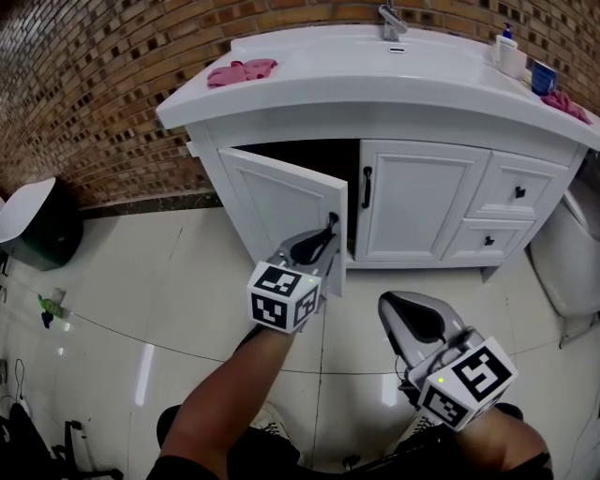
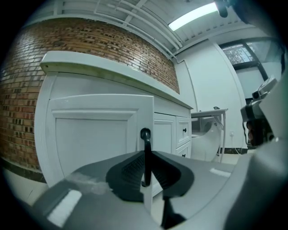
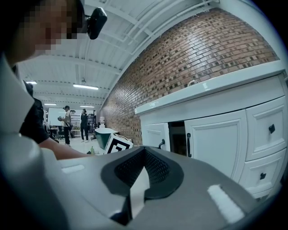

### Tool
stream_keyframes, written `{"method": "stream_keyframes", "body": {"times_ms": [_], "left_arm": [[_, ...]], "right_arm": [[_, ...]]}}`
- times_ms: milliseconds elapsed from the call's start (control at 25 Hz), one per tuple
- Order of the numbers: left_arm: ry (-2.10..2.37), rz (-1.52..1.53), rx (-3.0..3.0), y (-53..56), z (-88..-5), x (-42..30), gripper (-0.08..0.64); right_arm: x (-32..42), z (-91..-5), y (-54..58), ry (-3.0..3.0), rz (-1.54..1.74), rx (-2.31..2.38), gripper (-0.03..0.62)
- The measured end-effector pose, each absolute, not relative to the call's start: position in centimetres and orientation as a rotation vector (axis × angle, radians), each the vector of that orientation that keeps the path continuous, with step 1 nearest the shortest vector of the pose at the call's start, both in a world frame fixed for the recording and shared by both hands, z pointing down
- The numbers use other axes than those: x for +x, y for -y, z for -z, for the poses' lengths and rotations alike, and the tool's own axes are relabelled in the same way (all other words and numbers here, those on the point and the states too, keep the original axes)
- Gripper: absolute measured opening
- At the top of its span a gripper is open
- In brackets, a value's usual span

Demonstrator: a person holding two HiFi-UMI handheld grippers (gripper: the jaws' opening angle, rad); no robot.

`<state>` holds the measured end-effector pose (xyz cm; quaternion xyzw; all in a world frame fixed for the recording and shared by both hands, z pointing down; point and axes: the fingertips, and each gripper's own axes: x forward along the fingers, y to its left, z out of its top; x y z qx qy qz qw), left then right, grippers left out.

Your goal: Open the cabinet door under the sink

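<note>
head view: the left gripper (image 1: 322,242) is clamped on the black handle (image 1: 331,221) at the free edge of the left cabinet door (image 1: 272,202). the door stands swung partly out from the white vanity (image 1: 281,105) under the sink (image 1: 375,58), with a dark opening behind it. in the left gripper view the handle stands upright, pinched between both pads. the right gripper (image 1: 405,314) hangs well apart from the cabinet, its jaws together on nothing. the neighbouring door (image 1: 417,202) is closed.

On the white sink tabletop (image 1: 319,89): two crumpled pink cloths (image 1: 241,71) (image 1: 565,101), one chrome tap (image 1: 392,19), one white pump bottle (image 1: 507,49). Under it: two white panelled doors (image 1: 281,202) (image 1: 422,202), two white drawers (image 1: 516,187) (image 1: 487,239).
</note>
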<state>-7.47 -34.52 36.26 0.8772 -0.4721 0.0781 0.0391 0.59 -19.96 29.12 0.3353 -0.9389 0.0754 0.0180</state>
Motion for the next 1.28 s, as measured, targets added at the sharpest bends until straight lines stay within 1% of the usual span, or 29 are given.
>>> {"method": "stream_keyframes", "body": {"times_ms": [640,1280], "left_arm": [[1.443,-0.245,2.634,26.4,-36.4,-14.2,0.043],[1.689,-0.23,2.471,21.4,-36.2,-25.6,0.034]], "right_arm": [[-2.1,-29.3,16.8,2.925,-0.287,0.978,0.008],[-2.6,-28.5,12.8,2.925,-0.18,0.98,0.008]]}}
